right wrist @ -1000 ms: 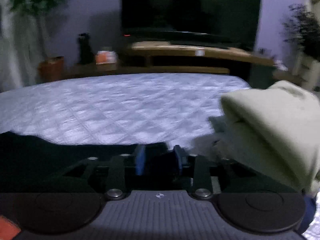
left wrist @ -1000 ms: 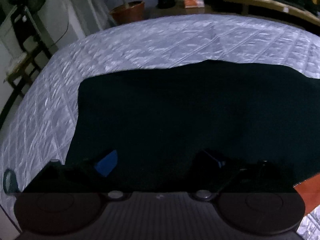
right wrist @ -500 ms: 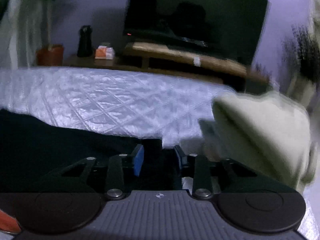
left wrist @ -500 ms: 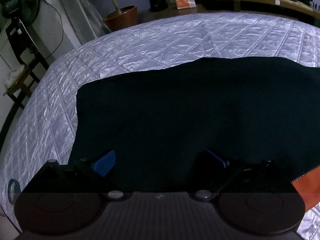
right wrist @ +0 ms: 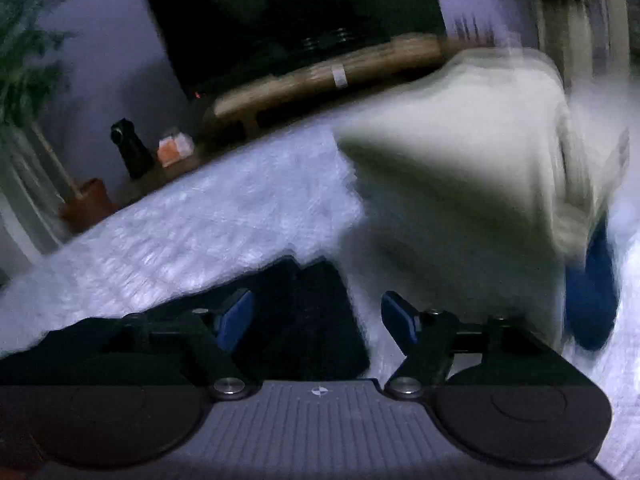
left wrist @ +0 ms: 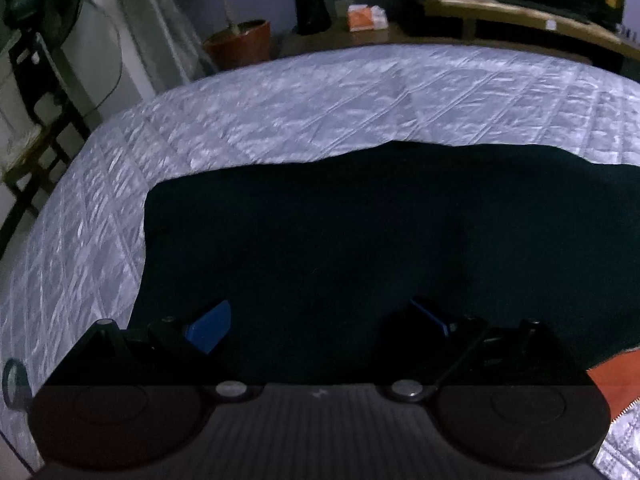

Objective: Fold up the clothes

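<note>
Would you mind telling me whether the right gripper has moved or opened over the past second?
Yes. The right gripper has opened and rolled: the wooden TV stand, level before, now slants, and the black garment lies loose between its fingers.

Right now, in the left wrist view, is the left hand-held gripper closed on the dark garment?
No, the left hand-held gripper is open, its blue fingers wide apart above the dark garment.

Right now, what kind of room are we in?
Most likely a bedroom at home: a quilted bedspread covers a bed on which the dark garment lies spread, with a television on a low wooden stand beyond it and a potted plant beside it.
</note>
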Available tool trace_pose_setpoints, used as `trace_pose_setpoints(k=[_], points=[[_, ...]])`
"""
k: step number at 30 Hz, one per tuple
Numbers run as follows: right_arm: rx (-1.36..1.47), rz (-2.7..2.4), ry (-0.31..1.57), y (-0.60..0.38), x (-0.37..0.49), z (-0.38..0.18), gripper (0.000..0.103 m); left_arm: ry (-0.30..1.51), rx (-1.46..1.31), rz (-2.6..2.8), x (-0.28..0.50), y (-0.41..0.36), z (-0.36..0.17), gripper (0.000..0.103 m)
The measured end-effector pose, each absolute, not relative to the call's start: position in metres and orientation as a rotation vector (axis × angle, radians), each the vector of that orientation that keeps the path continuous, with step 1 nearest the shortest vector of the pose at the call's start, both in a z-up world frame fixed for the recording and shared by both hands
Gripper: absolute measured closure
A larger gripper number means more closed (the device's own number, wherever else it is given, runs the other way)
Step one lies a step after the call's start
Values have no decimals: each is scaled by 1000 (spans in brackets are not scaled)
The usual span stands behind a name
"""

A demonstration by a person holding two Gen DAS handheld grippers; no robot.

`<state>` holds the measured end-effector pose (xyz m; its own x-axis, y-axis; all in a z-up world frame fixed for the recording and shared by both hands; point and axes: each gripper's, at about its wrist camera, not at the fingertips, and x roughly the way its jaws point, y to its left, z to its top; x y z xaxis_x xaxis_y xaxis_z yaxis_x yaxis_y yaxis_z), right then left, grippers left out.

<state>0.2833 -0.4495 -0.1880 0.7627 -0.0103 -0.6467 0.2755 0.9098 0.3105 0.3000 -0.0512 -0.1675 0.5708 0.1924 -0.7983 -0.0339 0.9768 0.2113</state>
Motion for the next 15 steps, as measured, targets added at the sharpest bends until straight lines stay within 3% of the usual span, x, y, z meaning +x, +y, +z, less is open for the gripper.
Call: trace_pose_setpoints(k=[3, 8, 9, 10, 11, 15], points=[[445, -146, 728, -452, 275, -211, 27, 971, 181, 118, 300, -53, -171, 9], [269, -123, 678, -432, 267, -223, 19, 1009, 167, 102, 301, -52, -177, 9], [290, -128, 673, -434, 268, -221, 22, 1017, 164, 98, 301, -52, -178, 9], [315, -131, 669, -436, 269, -221, 49, 1019, 164, 96, 301, -52, -178, 9], [356, -125, 666, -440, 268, -222, 56, 1020, 167, 93, 300, -53, -179, 9], [519, -99, 651, -456, 264, -226, 55, 1023, 167, 91, 299, -54, -180, 7]])
